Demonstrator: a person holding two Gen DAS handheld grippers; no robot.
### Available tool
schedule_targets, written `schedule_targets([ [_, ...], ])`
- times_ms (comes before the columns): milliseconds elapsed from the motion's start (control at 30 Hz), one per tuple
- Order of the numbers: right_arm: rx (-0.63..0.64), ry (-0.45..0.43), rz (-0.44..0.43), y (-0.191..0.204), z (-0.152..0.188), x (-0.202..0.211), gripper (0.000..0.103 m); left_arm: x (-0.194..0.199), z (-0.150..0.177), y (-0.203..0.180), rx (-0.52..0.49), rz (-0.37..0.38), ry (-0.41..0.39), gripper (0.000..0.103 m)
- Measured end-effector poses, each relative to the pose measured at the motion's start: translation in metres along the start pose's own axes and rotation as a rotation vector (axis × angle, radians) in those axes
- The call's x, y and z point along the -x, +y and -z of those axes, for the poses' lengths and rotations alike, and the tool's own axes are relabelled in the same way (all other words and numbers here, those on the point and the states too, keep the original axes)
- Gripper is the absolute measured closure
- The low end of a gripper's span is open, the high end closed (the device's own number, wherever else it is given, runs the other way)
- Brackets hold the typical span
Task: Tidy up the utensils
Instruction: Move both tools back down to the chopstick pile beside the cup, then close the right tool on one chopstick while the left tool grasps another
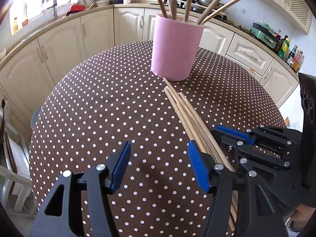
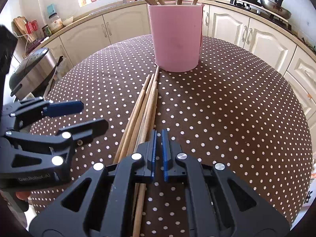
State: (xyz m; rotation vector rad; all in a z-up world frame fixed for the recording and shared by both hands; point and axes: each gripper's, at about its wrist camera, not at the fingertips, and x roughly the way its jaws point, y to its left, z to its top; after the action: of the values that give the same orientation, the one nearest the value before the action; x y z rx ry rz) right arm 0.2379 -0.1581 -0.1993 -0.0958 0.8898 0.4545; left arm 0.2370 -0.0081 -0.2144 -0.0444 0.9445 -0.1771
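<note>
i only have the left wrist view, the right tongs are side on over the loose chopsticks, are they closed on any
Observer: No. In the right wrist view the right tongs are all but closed, with only a slit between the pads and no stick in it.
Operator: so where do the sticks run
Observer: The loose chopsticks pass under the left pad and on below the tool, not between the pads.
Operator: anything off that side of the table i cant see
Observer: A rice cooker stands beyond the left edge of the table.
</note>
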Motion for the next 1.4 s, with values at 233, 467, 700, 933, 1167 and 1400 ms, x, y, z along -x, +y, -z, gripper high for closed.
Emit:
schedule_targets([
  [233, 0.000, -0.008, -0.008, 0.007, -0.003, -0.001, 0.096, 0.000, 0.003, 0.004, 0.006, 0.006, 0.005, 0.043],
  [467, 0.024, -0.011, -0.015, 0.017, -0.002, 0.006, 0.096, -0.002, 0.007, 0.001, 0.000, 0.021, 0.017, 0.043],
  [700, -0.020, 0.000, -0.037, 0.011, -0.005, 0.001, 0.096, -0.007, 0.002, -0.007, -0.022, -0.014, 0.020, 0.043],
  [933, -0.032, 0.027, -0.042, 0.011, -0.013, -0.005, 0.096, -0.012, -0.004, -0.004, -0.034, -0.029, 0.021, 0.043],
  [1167, -0.035, 0.056, -0.078, 0.012, -0.021, -0.018, 0.095, -0.012, -0.006, 0.003, -0.028, -0.019, 0.030, 0.043],
  [1400, 0.027, 0.053, 0.014, 0.029, -0.027, -0.024, 0.096, -0.015, -0.006, -0.001, -0.051, -0.045, 0.027, 0.043],
])
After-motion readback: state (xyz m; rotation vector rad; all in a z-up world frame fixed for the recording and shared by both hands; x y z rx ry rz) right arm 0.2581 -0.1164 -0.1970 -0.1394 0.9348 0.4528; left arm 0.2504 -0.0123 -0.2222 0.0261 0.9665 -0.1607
